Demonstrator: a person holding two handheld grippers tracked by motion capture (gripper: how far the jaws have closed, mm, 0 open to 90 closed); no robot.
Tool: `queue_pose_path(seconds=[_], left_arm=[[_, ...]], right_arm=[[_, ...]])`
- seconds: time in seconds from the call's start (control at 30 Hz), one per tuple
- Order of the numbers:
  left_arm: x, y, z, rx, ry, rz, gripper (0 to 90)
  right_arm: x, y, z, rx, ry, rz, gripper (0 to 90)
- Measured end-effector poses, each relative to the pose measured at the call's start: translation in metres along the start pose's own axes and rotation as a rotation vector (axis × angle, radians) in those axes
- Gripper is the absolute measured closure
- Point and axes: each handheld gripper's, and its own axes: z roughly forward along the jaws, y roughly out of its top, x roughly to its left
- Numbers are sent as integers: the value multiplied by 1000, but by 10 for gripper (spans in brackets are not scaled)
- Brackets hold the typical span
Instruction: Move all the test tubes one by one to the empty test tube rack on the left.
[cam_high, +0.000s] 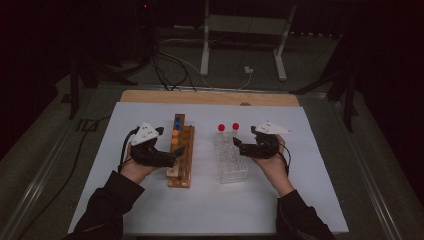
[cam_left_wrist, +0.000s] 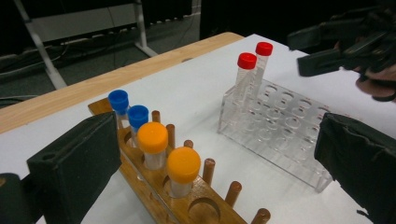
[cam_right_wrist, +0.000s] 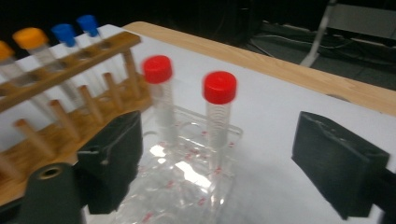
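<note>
Red-capped tubes (cam_right_wrist: 219, 112) stand upright in the clear rack (cam_high: 231, 159), directly ahead of the right claw (cam_high: 243, 144), whose jaws gape empty as if lining up a grab; the left claw (cam_high: 170, 156), wide open and empty, flanks the wooden rack (cam_high: 181, 150).

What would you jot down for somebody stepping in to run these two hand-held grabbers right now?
Left gripper: open, holding nothing, beside the wooden rack.
Right gripper: open, holding nothing, over the clear rack.
Wooden rack holds two orange-capped tubes and two blue-capped tubes, all upright.
Clear rack holds two red-capped tubes standing at its far end.
Done, by the look of it: the two red ones are seated.
Left: probably the orange and blue tubes, if they are meant to cross over; the nearest orange one seems the easiest next pick.
</note>
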Motion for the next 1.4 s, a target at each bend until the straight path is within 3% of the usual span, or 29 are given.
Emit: queue_pose_path(seconds=[0.07,0.17,0.57,0.77,0.93,1.23,1.4], left_arm=[[0,0,0,2,4,-1,13],[0,0,0,0,6,0,13],[2,-1,0,-1,3,-1,13],[2,-1,0,1,-8,-5,13],[1,0,0,2,-1,0,13],[1,1,-2,0,-7,-3,13],[0,3,-4,-6,-13,-1,13]], right_arm=[[-1,-2,7,14,-10,4,322],[0,-2,16,26,-28,15,427],[3,-2,30,59,-31,-3,743],[2,-2,31,73,-37,-8,756],[4,2,25,35,-49,-17,757],[7,23,-2,-51,-61,-33,757],[12,32,-15,-69,-46,-42,757]])
